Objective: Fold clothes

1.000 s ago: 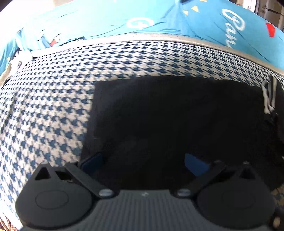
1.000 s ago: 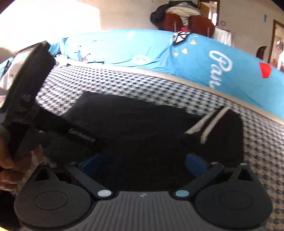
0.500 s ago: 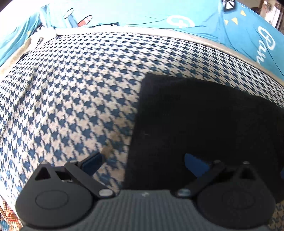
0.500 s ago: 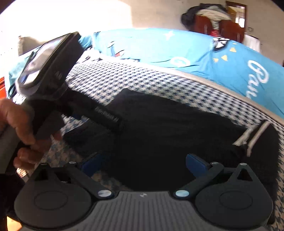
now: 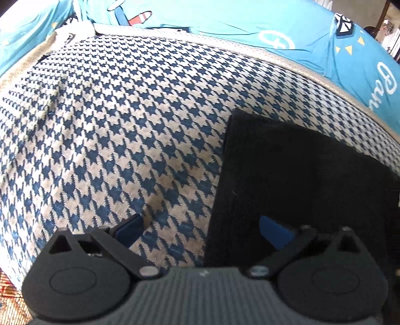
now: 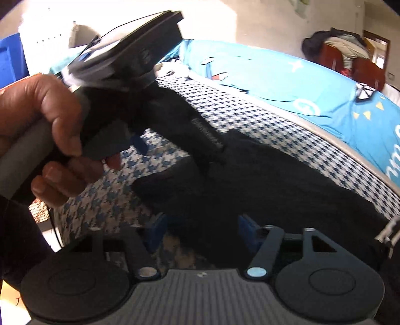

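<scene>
A black garment (image 5: 300, 180) lies flat on a blue-and-white houndstooth cloth (image 5: 112, 130). My left gripper (image 5: 201, 228) is open and hovers over the garment's left edge, with its right finger above the black fabric and its left finger above the cloth. In the right wrist view the garment (image 6: 262, 180) stretches away to the right, with white drawstrings (image 6: 387, 230) at its far end. My right gripper (image 6: 201, 230) is closing, a near fold of the black fabric lies between its pads, and a gap still shows beside the left pad. A hand (image 6: 50, 120) holds the left gripper (image 6: 140, 75) up at the left.
A teal printed sheet (image 5: 250, 22) runs behind the houndstooth cloth, past a pale hem (image 5: 312, 72). A chair draped with clothes (image 6: 345, 52) stands by the far wall. The cloth's left edge drops off near a patterned floor (image 5: 7, 295).
The left gripper slid left, so the garment now fills only the right of its view. The right gripper swung left too, and its jaws narrowed around the near fabric.
</scene>
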`<state>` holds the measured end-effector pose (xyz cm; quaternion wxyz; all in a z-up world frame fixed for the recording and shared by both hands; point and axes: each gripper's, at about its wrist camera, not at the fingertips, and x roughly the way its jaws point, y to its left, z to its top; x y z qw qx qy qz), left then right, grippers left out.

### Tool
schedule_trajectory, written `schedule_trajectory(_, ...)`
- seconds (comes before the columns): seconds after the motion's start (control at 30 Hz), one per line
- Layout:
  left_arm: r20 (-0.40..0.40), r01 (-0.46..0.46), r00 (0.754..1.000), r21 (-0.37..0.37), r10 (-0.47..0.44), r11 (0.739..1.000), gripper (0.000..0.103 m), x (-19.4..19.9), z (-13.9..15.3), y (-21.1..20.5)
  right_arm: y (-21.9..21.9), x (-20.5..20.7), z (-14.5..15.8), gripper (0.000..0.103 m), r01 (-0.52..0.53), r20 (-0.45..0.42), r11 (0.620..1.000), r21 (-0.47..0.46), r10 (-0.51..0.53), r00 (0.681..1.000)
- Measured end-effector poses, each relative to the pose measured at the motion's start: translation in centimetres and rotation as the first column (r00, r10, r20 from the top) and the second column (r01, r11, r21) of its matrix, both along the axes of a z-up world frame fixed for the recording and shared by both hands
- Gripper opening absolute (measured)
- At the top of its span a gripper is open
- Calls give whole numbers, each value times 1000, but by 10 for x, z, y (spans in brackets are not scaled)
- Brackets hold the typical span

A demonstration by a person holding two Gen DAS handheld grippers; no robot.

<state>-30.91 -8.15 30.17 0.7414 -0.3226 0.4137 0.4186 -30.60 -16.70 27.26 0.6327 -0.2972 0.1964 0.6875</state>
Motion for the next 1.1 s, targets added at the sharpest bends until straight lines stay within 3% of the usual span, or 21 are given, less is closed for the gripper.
schedule_trajectory(0.27,68,6,998,-64,-1,998,103,-13,5,5,10,-35,-9,55,-130,74,992,9,129,989)
schedule_trajectory(0.43,85,19,996,-83,-12,996,103,-15,5,7,14,-45,-19,52,-144,129,989,30,139,982)
schedule_trajectory(0.63,128,32,992,-137,-14,990,103,-18,5,10,18,-45,-22,16,-119,116,992,45,113,987)
schedule_trajectory(0.7,139,39,990,-151,-18,988,103,-19,6,8,18,-44,-21,9,-111,124,993,51,104,987)
schedule_trajectory(0.87,215,66,976,-222,-17,973,103,-46,27,-13,19,-21,-11,8,-42,-51,998,51,44,998)
schedule_trajectory(1.0,270,116,962,-270,-40,956,103,-43,24,-12,18,0,-3,8,16,-190,999,49,-6,982)
schedule_trajectory(1.1,313,152,948,-299,-54,942,103,-39,19,-10,18,16,1,8,43,-244,998,45,-30,969)
